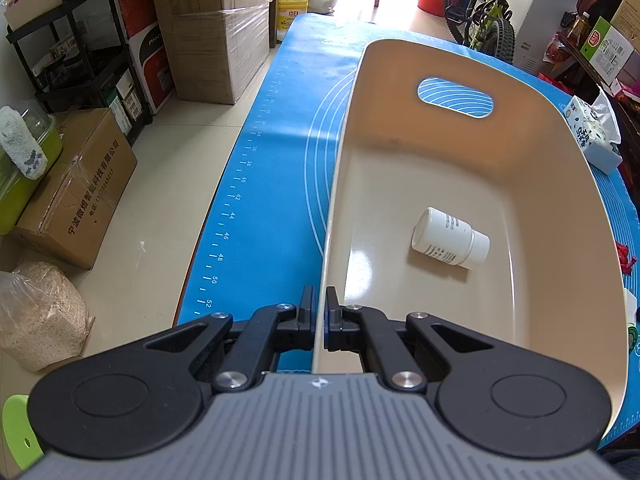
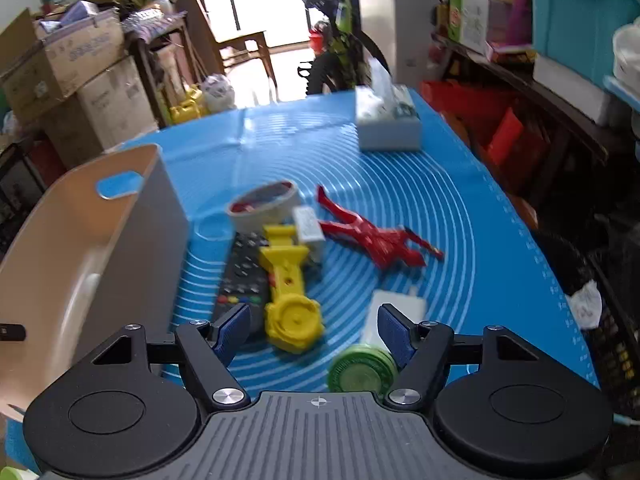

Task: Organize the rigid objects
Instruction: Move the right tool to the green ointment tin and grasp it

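Now, with my left gripper clamped on the beige plastic bin's rim, I centre my empty, spread right gripper over the yellow plastic toy launcher lying on the blue mat beside the bin before closing.

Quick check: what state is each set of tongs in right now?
Left tongs: shut on the beige bin rim.
Right tongs: open, holding nothing, above the yellow toy.
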`<action>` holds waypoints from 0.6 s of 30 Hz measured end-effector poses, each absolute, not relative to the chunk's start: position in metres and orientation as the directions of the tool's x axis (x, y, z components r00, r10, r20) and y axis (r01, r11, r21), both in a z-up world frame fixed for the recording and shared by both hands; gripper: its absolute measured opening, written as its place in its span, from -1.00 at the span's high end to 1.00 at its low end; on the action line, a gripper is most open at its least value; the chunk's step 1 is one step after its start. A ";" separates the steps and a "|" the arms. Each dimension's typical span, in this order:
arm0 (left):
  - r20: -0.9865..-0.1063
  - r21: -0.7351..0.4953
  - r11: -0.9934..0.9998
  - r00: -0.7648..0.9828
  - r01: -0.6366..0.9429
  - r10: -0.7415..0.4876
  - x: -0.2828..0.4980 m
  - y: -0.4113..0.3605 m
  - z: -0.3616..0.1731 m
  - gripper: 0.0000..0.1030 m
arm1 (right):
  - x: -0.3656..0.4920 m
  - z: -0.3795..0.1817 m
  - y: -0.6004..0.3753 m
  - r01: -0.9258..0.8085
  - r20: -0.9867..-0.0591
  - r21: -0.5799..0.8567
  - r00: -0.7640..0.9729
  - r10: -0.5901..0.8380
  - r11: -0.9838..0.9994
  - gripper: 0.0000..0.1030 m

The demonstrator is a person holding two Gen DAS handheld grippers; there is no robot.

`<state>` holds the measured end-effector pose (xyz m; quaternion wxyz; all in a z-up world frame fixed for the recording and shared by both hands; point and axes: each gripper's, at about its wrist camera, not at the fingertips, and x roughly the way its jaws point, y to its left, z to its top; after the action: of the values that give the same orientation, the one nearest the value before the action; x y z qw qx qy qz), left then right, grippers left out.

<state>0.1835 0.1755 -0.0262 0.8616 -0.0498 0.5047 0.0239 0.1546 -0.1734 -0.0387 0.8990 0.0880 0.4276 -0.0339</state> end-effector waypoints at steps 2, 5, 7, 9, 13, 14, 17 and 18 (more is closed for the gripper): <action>-0.872 -0.059 0.994 0.489 -0.090 -0.008 0.184 0.176 -0.026 0.91 | 0.154 -0.050 -0.175 0.149 -0.791 0.111 0.611 -0.003 0.983 -0.47; -0.873 -0.060 0.994 0.488 -0.090 -0.008 0.184 0.175 -0.027 0.91 | 0.154 -0.066 -0.177 0.159 -0.813 0.112 0.582 -0.001 0.981 -0.47; -0.873 -0.060 0.994 0.488 -0.091 -0.008 0.184 0.175 -0.027 0.91 | 0.152 -0.076 -0.177 0.162 -0.825 0.108 0.566 -0.003 0.981 -0.47; -0.873 -0.057 0.994 0.488 -0.091 -0.005 0.184 0.175 -0.027 0.91 | 0.152 -0.084 -0.177 0.162 -0.835 0.105 0.551 -0.001 0.981 -0.47; -0.873 -0.055 0.994 0.488 -0.091 -0.004 0.183 0.174 -0.027 0.90 | 0.154 -0.095 -0.179 0.183 -0.849 0.102 0.527 -0.010 0.978 -0.47; -0.873 -0.055 0.994 0.487 -0.091 -0.004 0.183 0.174 -0.027 0.90 | 0.154 -0.097 -0.180 0.189 -0.851 0.106 0.525 -0.009 0.976 -0.47; -0.873 -0.052 0.994 0.488 -0.091 -0.002 0.183 0.174 -0.027 0.90 | 0.155 -0.098 -0.181 0.189 -0.844 0.109 0.536 -0.009 0.976 -0.47; -0.873 -0.052 0.994 0.488 -0.091 -0.001 0.183 0.174 -0.027 0.90 | 0.155 -0.098 -0.180 0.187 -0.843 0.106 0.538 -0.012 0.977 -0.47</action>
<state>0.1827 0.1741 -0.0272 0.8613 -0.0457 0.5054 0.0261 0.1552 -0.1800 -0.0982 0.8722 0.0918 0.4771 -0.0570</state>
